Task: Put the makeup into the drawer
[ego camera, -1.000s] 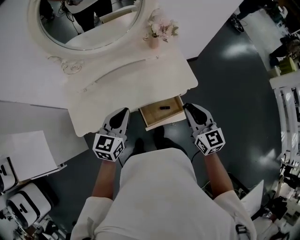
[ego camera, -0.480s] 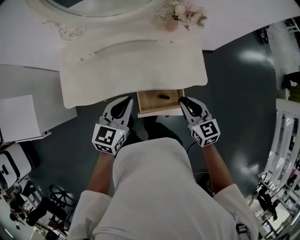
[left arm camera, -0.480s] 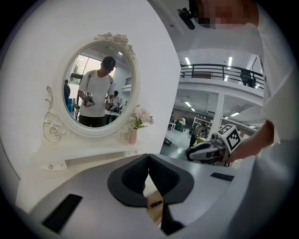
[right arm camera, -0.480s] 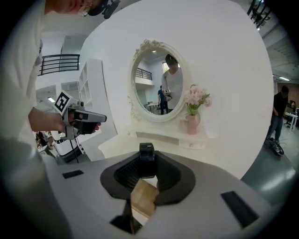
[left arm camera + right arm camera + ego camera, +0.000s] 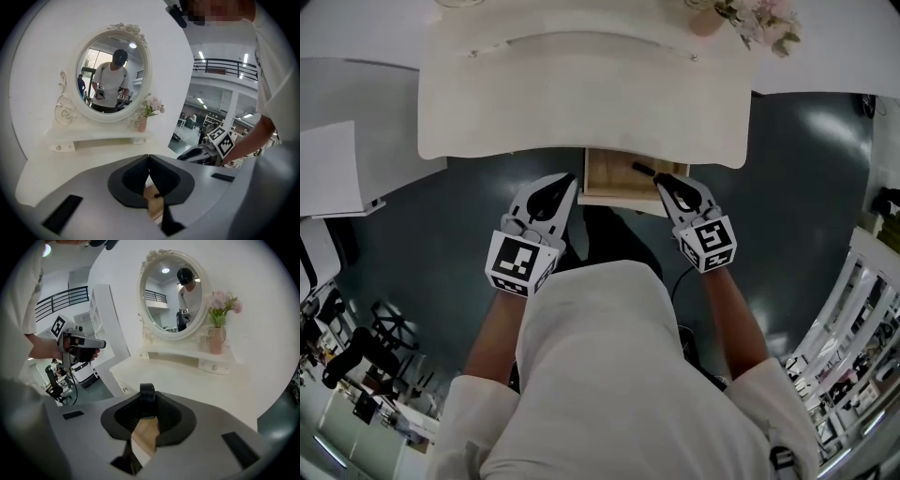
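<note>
drawer point(image 5: 609, 184): back part under tabletop point(image 5: 581, 103) | makeup point(image 5: 147, 395): lower end hidden between right gripper point(image 5: 146, 405) jaws

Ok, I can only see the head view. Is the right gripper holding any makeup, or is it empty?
Observer: It's holding some. In the right gripper view, the right gripper is shut on a black makeup tube that sticks up between its jaws.
Operator: And the other one?
Observer: The left gripper is shut with nothing in it. Its jaw tips meet.
Operator: What's further up, where my picture stops?
Observer: An oval mirror in a curly white frame.
</note>
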Motion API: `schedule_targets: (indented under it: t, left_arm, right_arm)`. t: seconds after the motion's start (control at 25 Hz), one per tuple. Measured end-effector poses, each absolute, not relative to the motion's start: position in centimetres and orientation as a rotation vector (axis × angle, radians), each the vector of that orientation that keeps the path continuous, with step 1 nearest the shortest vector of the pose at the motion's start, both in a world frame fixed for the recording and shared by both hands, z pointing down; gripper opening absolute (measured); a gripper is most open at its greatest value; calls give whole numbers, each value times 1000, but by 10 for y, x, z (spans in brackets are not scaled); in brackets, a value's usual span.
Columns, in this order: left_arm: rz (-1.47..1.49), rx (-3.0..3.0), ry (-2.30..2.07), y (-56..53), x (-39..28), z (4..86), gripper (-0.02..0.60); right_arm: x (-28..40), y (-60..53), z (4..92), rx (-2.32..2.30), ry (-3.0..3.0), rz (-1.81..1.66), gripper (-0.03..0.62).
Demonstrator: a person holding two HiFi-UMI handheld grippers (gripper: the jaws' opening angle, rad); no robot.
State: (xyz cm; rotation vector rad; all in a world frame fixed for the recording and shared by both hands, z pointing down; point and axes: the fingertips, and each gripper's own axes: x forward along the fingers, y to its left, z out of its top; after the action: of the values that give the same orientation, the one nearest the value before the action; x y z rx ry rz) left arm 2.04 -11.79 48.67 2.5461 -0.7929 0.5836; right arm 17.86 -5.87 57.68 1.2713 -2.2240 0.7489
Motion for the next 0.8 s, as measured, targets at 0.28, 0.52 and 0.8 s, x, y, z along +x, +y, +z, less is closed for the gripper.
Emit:
schedule_targets:
  t: [0.28, 0.52, 0.8]
  left_arm:
    - [646, 2473, -827, -110, 12, 525, 17]
    - [668, 2416, -857, -101, 14, 553, 17]
    - [682, 2345, -870, -88, 15, 588, 17]
  right_arm:
    - [154, -66, 629, 1115, -2227, 812, 81]
    - [139, -64, 678, 1000, -2178, 874, 81]
    - [116, -61, 741, 854, -2125, 894, 81]
